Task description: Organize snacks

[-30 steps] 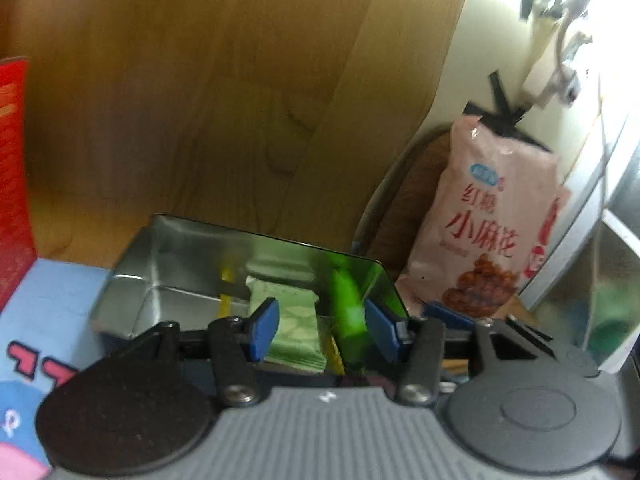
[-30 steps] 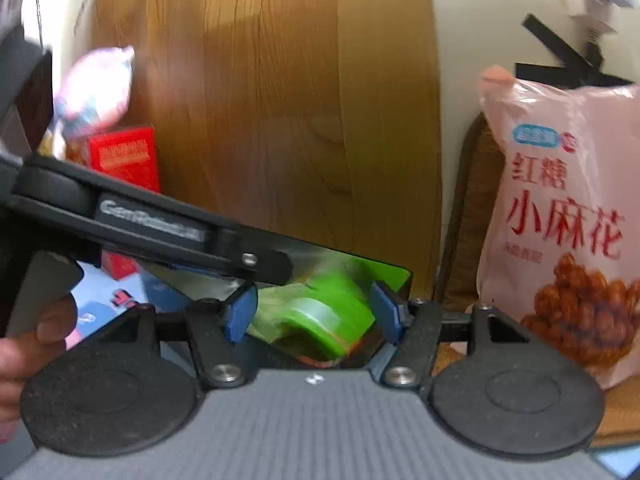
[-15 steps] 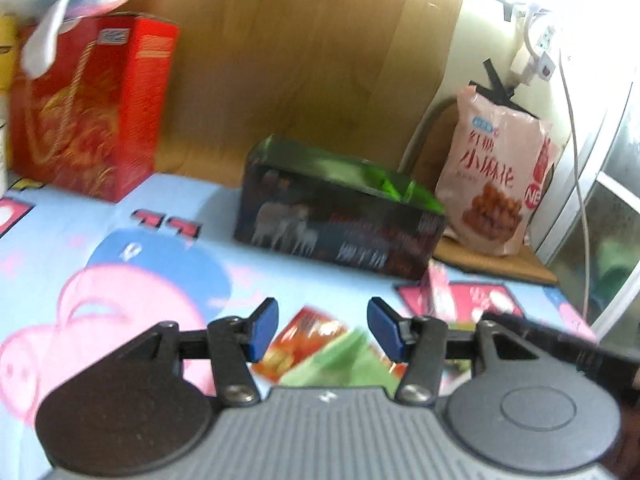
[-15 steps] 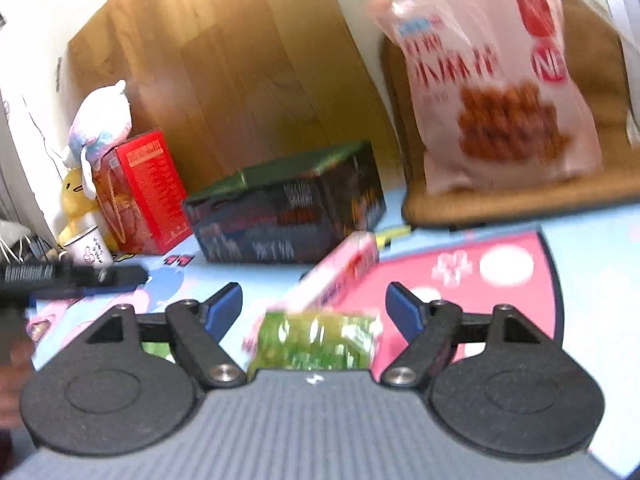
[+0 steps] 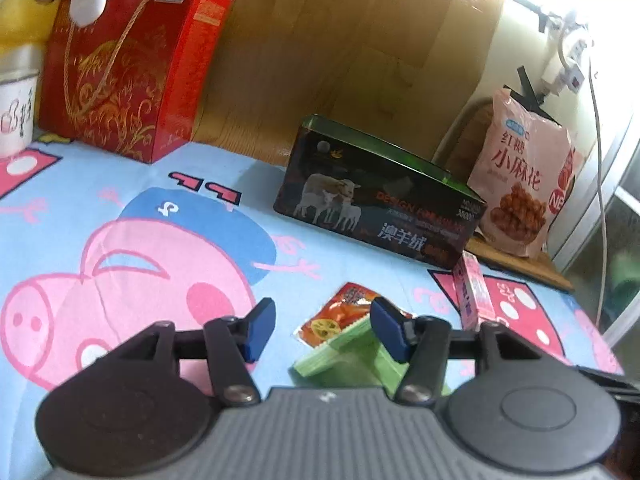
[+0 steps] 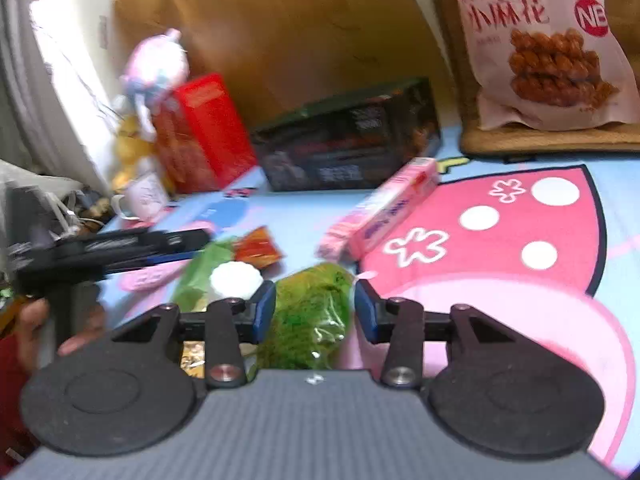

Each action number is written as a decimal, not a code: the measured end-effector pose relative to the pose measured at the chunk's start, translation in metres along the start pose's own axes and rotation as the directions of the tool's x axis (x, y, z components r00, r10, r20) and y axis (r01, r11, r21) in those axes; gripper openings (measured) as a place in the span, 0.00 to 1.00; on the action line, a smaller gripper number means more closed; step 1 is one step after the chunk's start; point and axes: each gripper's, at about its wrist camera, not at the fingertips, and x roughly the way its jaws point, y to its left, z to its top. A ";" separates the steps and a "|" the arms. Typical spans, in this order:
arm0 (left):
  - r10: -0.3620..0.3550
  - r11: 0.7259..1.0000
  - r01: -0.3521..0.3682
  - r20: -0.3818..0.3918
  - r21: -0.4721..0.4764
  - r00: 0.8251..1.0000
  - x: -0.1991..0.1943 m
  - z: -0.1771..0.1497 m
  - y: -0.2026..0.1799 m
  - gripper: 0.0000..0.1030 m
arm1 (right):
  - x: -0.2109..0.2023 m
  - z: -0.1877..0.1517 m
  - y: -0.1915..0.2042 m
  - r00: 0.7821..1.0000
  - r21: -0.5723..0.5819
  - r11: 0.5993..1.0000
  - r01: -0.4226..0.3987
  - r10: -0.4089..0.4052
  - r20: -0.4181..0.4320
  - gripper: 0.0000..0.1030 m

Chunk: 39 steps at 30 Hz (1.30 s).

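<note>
In the left wrist view my left gripper (image 5: 324, 332) hovers low over the cartoon cloth, its jaws opening. An orange-red snack packet (image 5: 340, 314) and a flat green packet (image 5: 340, 354) lie just beyond its pads, and neither is gripped. The right wrist view shows my right gripper (image 6: 315, 312) closing around a crinkly green packet (image 6: 312, 312). That packet fills most of the gap, with a thin sliver left at the right pad. The dark tin box (image 5: 380, 208) stands further back. My left gripper shows as a black bar (image 6: 120, 248), with a hand (image 6: 36, 320) below it.
A pink carton (image 6: 384, 208) lies in front of the tin (image 6: 348, 148). A red gift box (image 5: 128, 68), a white mug (image 5: 16, 112) and plush toys stand at the back left. A big pink snack bag (image 5: 520, 184) leans at the back right on a brown mat.
Both grippers have pulled back from the tin and come down to the packets on the cloth. The right jaws widened, then narrowed around the crinkly green packet. The left jaws have spread a little.
</note>
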 end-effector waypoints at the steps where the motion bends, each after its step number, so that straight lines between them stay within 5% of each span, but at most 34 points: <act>1: -0.006 1.000 0.006 -0.003 -0.008 1.000 0.000 0.000 0.001 0.52 | -0.005 -0.002 0.000 1.000 0.004 1.000 0.003 -0.003 0.029 0.51; 9: -0.008 1.000 0.008 0.012 0.011 1.000 -0.003 -0.001 -0.002 0.53 | -0.016 0.005 -0.044 0.989 0.290 0.956 -0.036 -0.009 0.151 0.60; 14: 0.001 1.000 -0.002 0.025 0.031 1.000 -0.005 -0.002 -0.006 0.53 | -0.019 0.004 -0.052 0.984 0.348 0.937 -0.038 -0.025 0.175 0.60; 24: 0.026 0.996 -0.030 0.057 0.078 0.998 -0.010 -0.002 -0.010 0.53 | 0.002 0.025 -0.030 0.989 0.211 0.972 0.100 -0.121 0.090 0.60; 32: 0.017 0.997 -0.022 0.067 0.074 0.998 -0.013 -0.002 -0.009 0.54 | 0.071 0.052 -0.007 0.973 0.080 0.970 0.229 -0.224 -0.059 0.58; 34: 0.014 0.997 -0.018 0.065 0.068 0.998 -0.014 -0.002 -0.008 0.54 | 0.081 0.047 0.000 0.959 -0.008 0.962 0.273 -0.273 -0.072 0.45; 39: -0.007 0.998 0.003 0.057 0.064 0.998 -0.014 -0.002 -0.009 0.54 | 0.054 0.046 -0.008 0.954 -0.054 0.957 0.285 -0.289 -0.078 0.33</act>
